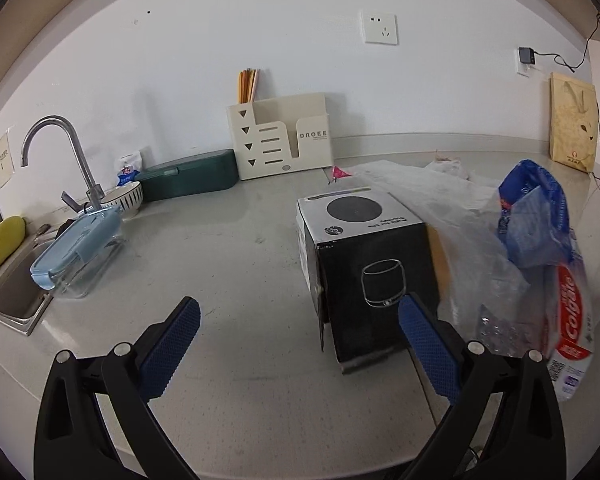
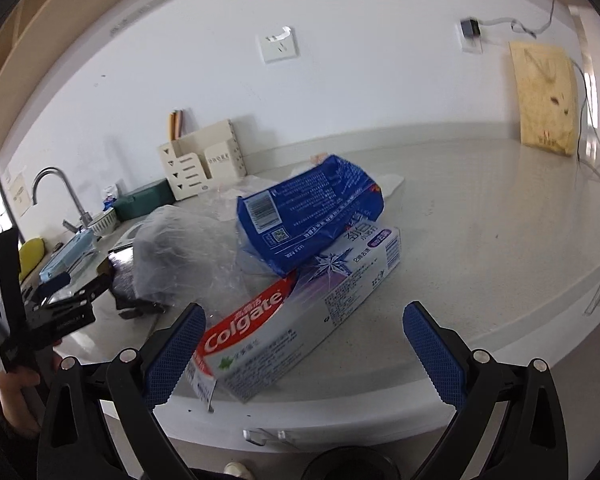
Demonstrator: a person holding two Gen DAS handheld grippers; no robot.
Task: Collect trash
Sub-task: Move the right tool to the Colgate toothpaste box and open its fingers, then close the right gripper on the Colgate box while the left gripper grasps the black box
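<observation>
A Colgate toothpaste box (image 2: 300,312) lies on the grey counter (image 2: 480,240) near its front edge, with a blue plastic wrapper (image 2: 312,212) resting on it and crumpled clear plastic (image 2: 180,252) to its left. My right gripper (image 2: 304,344) is open around the near end of the box. A black speaker box (image 1: 364,264) stands on the counter in the left wrist view; my left gripper (image 1: 300,336) is open and empty just before it, its right finger near the box's front. The toothpaste box (image 1: 572,320), wrapper (image 1: 536,212) and plastic (image 1: 472,248) show at right there.
A sink (image 1: 16,292) with a faucet (image 1: 60,148), a blue-lidded glass container (image 1: 80,248), a bowl (image 1: 126,198) and a green case (image 1: 188,180) are at the left. A cream organizer (image 1: 280,140) and a paper bag (image 1: 572,120) stand against the wall. A pink scrap (image 1: 338,173) lies behind.
</observation>
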